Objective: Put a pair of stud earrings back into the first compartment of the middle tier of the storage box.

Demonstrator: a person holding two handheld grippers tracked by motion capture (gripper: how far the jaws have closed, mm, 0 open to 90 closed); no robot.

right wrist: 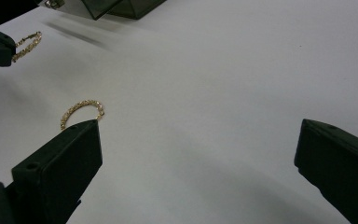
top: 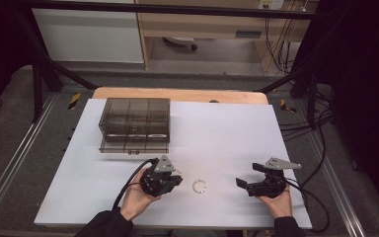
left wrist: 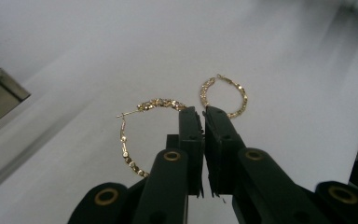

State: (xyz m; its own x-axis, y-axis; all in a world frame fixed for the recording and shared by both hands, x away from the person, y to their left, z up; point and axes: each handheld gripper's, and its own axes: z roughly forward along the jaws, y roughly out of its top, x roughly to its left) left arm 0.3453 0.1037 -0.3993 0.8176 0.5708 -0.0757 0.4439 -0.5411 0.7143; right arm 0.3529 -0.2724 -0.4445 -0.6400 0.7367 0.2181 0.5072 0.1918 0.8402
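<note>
Hoop earring (left wrist: 135,135), thin gold wire, pinched at its rim in closed left gripper (left wrist: 204,116) at frame centre; light, easily bent, best held on the beaded band. Second earring (left wrist: 223,95) lying just beyond on white table (top: 237,128). Right gripper (right wrist: 196,154) spread wide, empty; ample open room toward drawer box (top: 134,126) upper left

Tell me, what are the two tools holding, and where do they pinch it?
The left tool pinches a gold hoop earring by its studded rim. The right tool holds nothing. The second earring lies on the table.
</note>
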